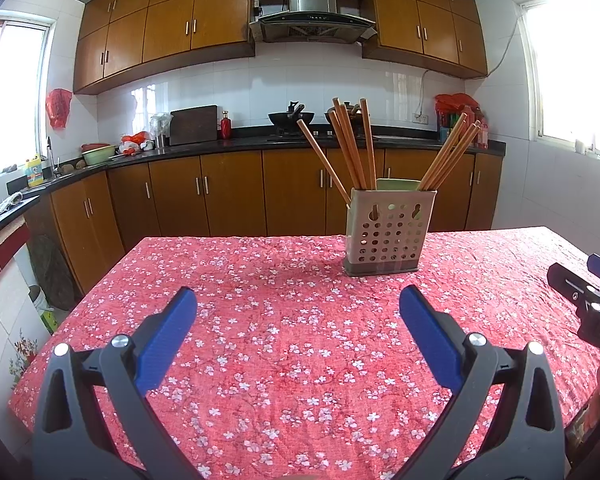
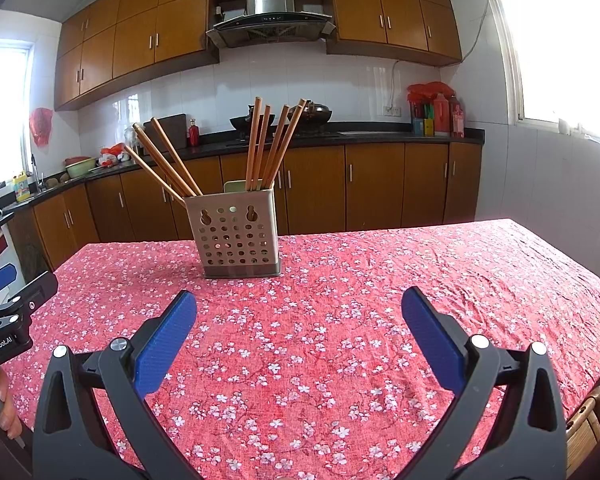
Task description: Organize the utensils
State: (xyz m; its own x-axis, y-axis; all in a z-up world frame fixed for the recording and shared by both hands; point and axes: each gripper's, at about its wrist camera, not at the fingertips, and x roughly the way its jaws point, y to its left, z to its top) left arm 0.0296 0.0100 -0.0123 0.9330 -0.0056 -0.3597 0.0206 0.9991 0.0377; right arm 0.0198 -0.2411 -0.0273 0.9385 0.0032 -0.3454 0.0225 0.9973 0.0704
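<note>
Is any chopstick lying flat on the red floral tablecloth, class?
No: every one of the chopsticks stands leaning in the perforated holder, and the tablecloth around it shows only its pattern.

Chopsticks (image 1: pixel 352 148) upright in perforated holder (image 1: pixel 386 236)

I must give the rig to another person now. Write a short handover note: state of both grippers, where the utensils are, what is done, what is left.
Left gripper: open, holds nothing, above the tablecloth.
Right gripper: open, holds nothing, beside the left one.
Utensil holder: upright on the table, ahead of both grippers.
Chopsticks: all in the holder, leaning in separate bunches; a pale green item stands behind them.
Done: no loose utensil lies on the visible cloth.
Left: probably nothing, or only tidying the spread bunches; check the table outside the views.
</note>
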